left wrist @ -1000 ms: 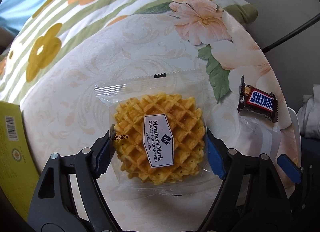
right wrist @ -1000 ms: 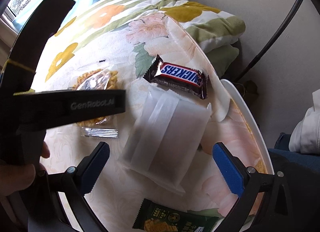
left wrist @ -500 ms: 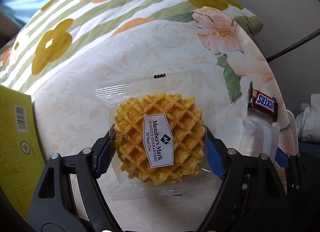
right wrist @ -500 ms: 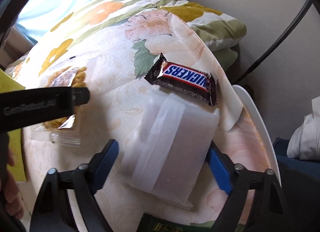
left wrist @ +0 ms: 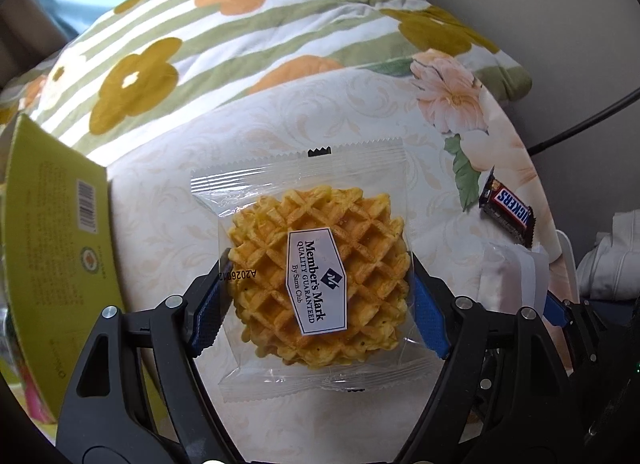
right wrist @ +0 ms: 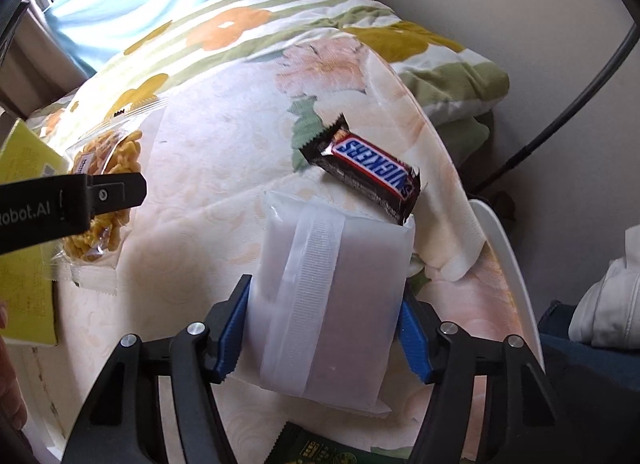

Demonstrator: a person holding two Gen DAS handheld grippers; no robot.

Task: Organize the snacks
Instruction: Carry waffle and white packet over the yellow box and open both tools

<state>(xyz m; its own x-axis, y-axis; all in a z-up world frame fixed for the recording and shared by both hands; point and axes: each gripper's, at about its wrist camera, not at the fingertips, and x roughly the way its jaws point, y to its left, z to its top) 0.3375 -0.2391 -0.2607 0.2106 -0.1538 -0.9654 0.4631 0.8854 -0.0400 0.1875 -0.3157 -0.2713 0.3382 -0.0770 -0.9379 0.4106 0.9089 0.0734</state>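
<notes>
Between the blue pads of the left tool (left wrist: 318, 302) sits the waffle packet (left wrist: 316, 280), gripped. The right tool (right wrist: 322, 328) is closing around the white pouch (right wrist: 332, 304), near the surface's right edge beside the Snickers bar (right wrist: 366, 174).

Hidden and cut-off parts in both wrist views

In the right wrist view, the dark green snack packet (right wrist: 332, 449) is cut by the bottom edge, and its print is too small to read; the yellow-green box (right wrist: 24, 264) runs off the left edge and lies partly behind the left gripper's black arm (right wrist: 72, 204), which also covers the middle of the waffle packet (right wrist: 108, 180). In the left wrist view, the same box (left wrist: 52, 248) is cut on the left and its small text cannot be read; the white frosted packet (left wrist: 514, 280) is partly hidden behind the gripper finger (left wrist: 430, 320).
</notes>
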